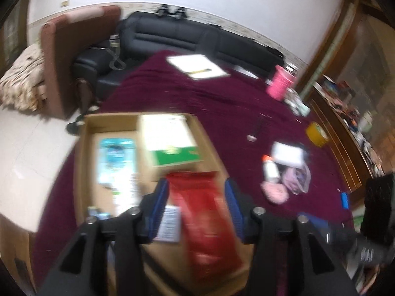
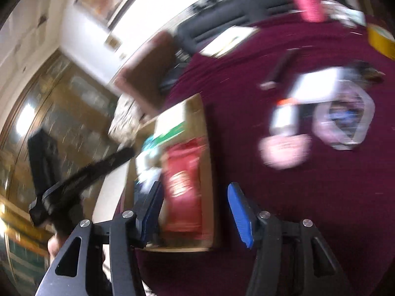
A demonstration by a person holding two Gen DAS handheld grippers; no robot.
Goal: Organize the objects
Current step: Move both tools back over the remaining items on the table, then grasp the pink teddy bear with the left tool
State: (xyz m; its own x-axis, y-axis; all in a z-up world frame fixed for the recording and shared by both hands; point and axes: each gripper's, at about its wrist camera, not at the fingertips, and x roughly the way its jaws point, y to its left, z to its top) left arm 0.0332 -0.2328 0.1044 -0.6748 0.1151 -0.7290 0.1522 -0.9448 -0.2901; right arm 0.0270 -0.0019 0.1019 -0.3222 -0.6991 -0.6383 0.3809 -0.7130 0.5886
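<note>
An open cardboard box sits on the maroon tablecloth. A red pouch lies in it beside a green-and-white carton and a blue-and-white packet. My left gripper hovers over the box. Its blue pads stand apart on either side of the pouch and do not press on it. My right gripper is open over the box's right wall, with the red pouch below it and nothing between its fingers. Both views are blurred.
Right of the box lie a white bottle with an orange cap, a pink round item, a white card and a plastic bag. Farther back are a yellow tape roll, a pink cup and white papers.
</note>
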